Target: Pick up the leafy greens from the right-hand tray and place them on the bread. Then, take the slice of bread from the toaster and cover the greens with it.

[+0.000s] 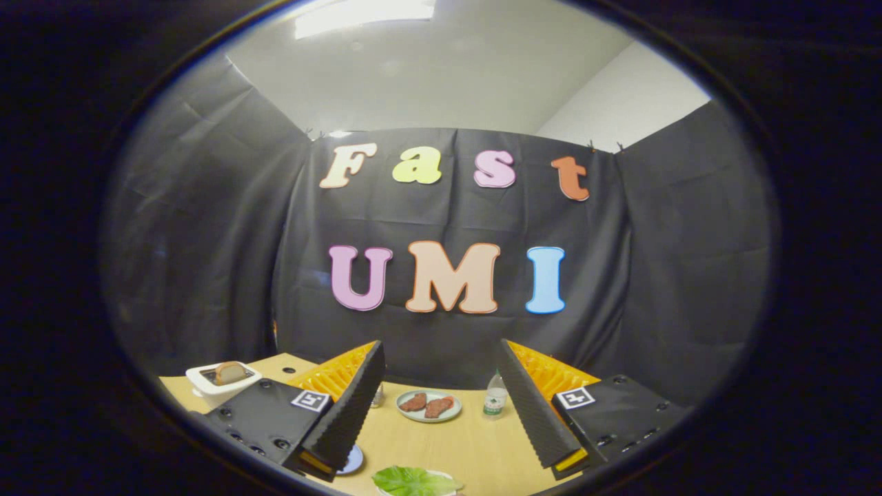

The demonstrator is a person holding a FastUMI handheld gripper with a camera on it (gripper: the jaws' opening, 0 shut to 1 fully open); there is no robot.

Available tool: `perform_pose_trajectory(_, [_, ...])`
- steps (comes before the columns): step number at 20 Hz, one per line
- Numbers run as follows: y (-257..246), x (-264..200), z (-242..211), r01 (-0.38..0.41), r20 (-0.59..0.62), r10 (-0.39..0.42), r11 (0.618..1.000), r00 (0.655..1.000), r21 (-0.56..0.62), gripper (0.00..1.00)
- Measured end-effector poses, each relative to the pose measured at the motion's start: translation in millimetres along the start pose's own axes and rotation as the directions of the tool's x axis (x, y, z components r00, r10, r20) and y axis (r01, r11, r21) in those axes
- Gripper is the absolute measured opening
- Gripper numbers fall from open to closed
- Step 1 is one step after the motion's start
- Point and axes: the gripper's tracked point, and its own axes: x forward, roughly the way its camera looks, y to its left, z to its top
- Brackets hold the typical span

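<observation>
My gripper point(441, 358) stands open above the wooden table point(475, 448), with nothing between its fingers. A green leaf point(415, 480) lies on a light tray low down between the fingers, close beneath them. Beyond the left finger point(351, 406) stands a white toaster point(222, 383) with a slice of bread point(230, 373) sticking up out of its slot. A small bluish plate point(352, 460) peeps out beside the left finger; what lies on it is hidden.
A pale plate point(428, 406) with two reddish-brown meat slices sits further back between the fingers. A small clear bottle point(494, 397) stands by the right finger, and another small thing hides behind the left finger. Black cloth walls close the booth.
</observation>
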Motion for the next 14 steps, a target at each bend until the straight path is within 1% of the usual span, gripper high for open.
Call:
perform_pose_trajectory(3, [0,5,-19,-0.056,-0.054,0.056,0.998,0.997,-0.008,1.0])
perform_pose_trajectory(8, [-4,16,-51,-0.125,-0.146,0.117,0.991,0.982,-0.046,1.0])
perform_pose_trajectory(11, [-4,19,-74,-0.178,-0.204,0.158,0.981,0.966,-0.082,1.0])
perform_pose_trajectory(14, [3,23,-94,-0.251,-0.248,0.215,0.96,0.945,-0.125,1.0])
